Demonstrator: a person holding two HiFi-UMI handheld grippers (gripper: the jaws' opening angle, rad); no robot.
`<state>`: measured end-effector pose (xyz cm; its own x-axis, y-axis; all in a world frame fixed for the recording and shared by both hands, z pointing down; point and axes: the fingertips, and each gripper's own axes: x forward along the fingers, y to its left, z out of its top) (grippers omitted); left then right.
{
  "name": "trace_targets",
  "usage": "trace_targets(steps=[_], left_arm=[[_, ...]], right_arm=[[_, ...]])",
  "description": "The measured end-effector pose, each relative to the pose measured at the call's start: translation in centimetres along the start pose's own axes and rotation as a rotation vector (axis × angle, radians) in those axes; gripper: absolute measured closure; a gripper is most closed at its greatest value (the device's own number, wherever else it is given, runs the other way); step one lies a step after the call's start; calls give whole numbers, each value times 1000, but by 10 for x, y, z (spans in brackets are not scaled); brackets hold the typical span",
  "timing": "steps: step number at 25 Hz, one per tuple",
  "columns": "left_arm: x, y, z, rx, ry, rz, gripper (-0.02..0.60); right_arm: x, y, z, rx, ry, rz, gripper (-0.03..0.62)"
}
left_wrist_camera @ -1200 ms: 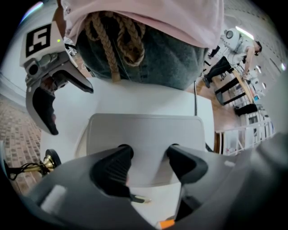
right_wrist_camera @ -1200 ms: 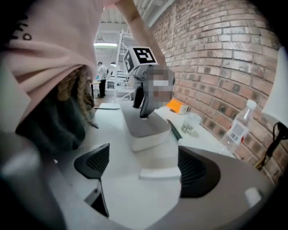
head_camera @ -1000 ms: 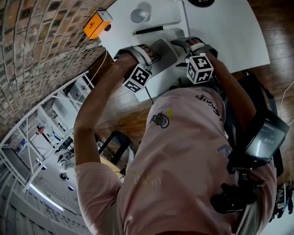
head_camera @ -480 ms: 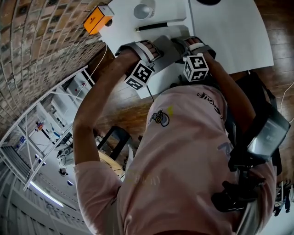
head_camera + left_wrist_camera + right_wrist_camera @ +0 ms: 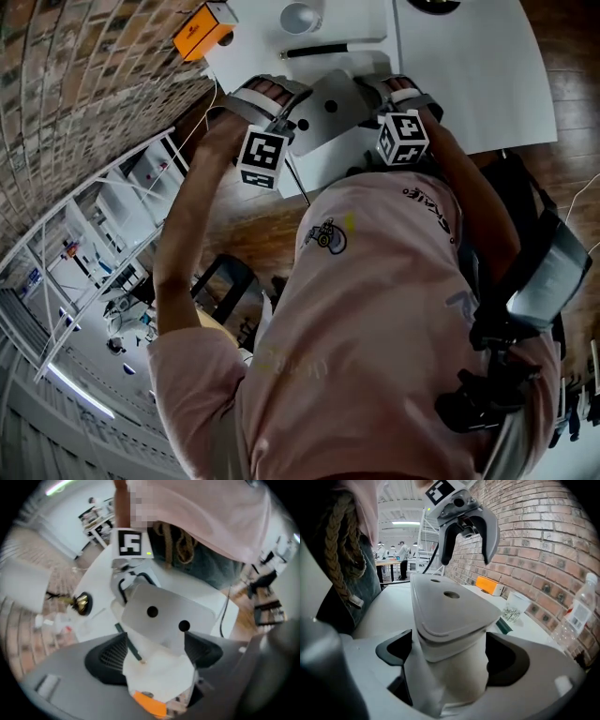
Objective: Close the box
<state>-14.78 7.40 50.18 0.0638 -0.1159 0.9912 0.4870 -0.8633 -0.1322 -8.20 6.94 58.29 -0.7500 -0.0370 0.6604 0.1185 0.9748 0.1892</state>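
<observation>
- Trouble, if any, would likely start at the near end: the right gripper [image 5: 450, 654] has only one end of the box [image 5: 450, 674] between its jaws, so a hard push on the far end could tip it or skid it across the smooth counter [image 5: 469, 75].
- A second risk, as a judgement: the grey lid [image 5: 450, 604] looks seated, but with nothing pressing on it an unlatched edge could lift.
- Right jaws: partly apart, with the pads seemingly against the box's two sides, steadying it.
- Left gripper [image 5: 154, 653], beyond and above the right jaws, points down over the far half of the lid. Its jaws have just been opening and stand at their widest, pads touching nothing, with the box under the gap between them.
- Past the left jaws, well apart from the box: a dark pen [image 5: 319, 50], a cup [image 5: 300, 16] and a small orange carton [image 5: 202, 33].
</observation>
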Motion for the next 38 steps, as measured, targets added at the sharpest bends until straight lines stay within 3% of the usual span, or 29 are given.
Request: trace_targets(steps=[4,7,9,11,14,16,17,19,22,25,28,30,32,35,38], left_arm=[[-60,1,-32,-497,-43,241,196],[-97,-26,-54,-912,-144,450,197],[-119,-49,-66,-1171,-243,608,204],[-148,-68,-78,-1437,-374,794,231],[-189,-104,-96,-1831,-654,1093,278],[-194,-137,-97,-2006,-824,1267,308],[-191,-151,-93,-2060,-867,1326,326],[-179,-164,-81,-2111,-877,1358,327],[-147,-152,-56,-2073,-829,1262,336],[-90,-129,-24,-1918,-711,1099,336],[-25,-116,-1,-1713,-459,991,341],[7,-112,3,-1642,-361,943,365],[22,-107,-4,-1627,-340,938,372],[24,-100,-13,-1611,-376,980,443],[19,-97,-15,-1607,-408,987,443]], right_arm=[[-15,0,-5,-54,12,-23,97],[-31,-3,-2,-42,-5,-41,97],[-41,-14,2,-1,-39,-100,97],[-54,-30,1,94,-65,-177,97],[-75,-51,-7,361,-113,-266,98],[-91,-65,-11,530,-188,-314,104],[-100,-73,-11,592,-230,-332,114],[-115,-81,-7,675,-293,-354,138],[-118,-81,0,710,-316,-358,183],[-103,-71,11,686,-290,-358,183],[-91,-58,24,669,-283,-357,183],[-88,-51,31,651,-278,-357,183],[-89,-48,35,622,-262,-363,183],[-97,-48,36,603,-237,-381,183],[-104,-48,36,610,-237,-394,183]])
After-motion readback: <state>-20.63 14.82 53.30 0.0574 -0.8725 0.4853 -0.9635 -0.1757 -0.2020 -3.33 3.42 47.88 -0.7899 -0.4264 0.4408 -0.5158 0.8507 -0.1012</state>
